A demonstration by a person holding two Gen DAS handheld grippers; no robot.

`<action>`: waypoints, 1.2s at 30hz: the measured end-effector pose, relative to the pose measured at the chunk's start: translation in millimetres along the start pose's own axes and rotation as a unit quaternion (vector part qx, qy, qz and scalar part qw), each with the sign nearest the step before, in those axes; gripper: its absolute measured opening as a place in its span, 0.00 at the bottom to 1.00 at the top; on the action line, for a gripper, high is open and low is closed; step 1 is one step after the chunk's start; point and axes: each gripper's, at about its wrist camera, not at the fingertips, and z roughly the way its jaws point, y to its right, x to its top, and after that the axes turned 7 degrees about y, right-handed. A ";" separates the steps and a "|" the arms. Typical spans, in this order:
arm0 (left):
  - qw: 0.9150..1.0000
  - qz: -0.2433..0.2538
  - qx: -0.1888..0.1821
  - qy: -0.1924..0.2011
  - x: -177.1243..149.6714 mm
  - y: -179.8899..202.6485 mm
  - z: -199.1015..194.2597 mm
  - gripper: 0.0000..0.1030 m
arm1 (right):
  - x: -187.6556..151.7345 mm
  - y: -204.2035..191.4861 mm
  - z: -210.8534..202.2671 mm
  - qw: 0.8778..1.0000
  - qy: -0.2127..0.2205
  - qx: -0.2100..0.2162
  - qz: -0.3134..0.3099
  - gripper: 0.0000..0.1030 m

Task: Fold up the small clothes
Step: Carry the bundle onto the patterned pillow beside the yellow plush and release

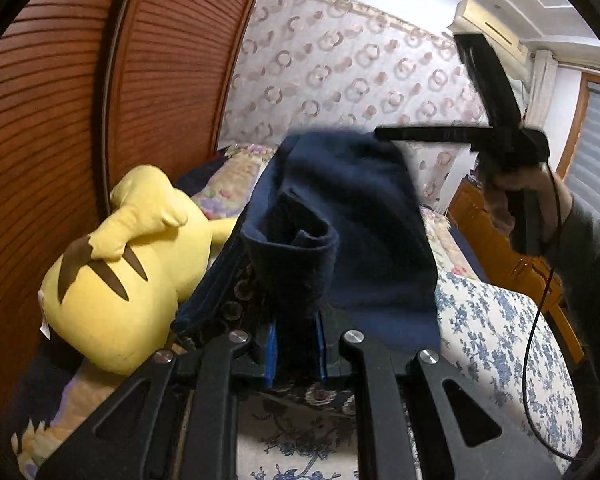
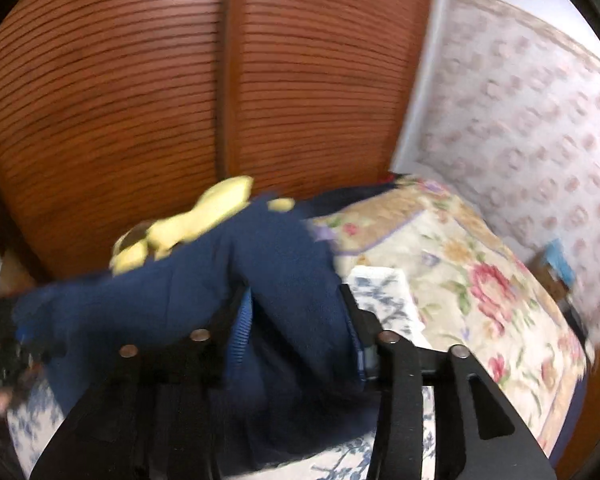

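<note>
Left gripper [image 1: 296, 354] tilts downward, clamped on dark navy fleece garment [image 1: 340, 216] stretching ahead; right gripper [image 2: 300, 332] parted around its fold.

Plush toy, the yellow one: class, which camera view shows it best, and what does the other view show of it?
The left wrist view: the plush toy lies sharp and almost whole beside the navy garment. In the right wrist view only blurred yellow bits of the toy peek over the garment.
</note>
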 end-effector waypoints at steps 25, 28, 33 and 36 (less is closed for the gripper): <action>0.998 0.048 0.047 -0.010 -1.8 5.2 -7.1 0.23 | -66.3 10.7 40.7 0.997 -0.015 -0.014 0.075 0.46; 0.996 0.073 0.052 0.010 -0.8 14.8 -19.7 0.31 | -71.7 4.8 15.7 0.996 0.008 -0.030 0.084 0.46; 0.993 0.097 0.050 0.036 2.7 29.7 -40.8 0.34 | -86.2 -1.8 -17.5 0.993 0.022 -0.068 0.097 0.46; 0.992 0.105 0.043 0.048 5.0 39.0 -53.1 0.37 | -95.7 -5.9 -44.7 0.990 0.040 -0.073 0.112 0.46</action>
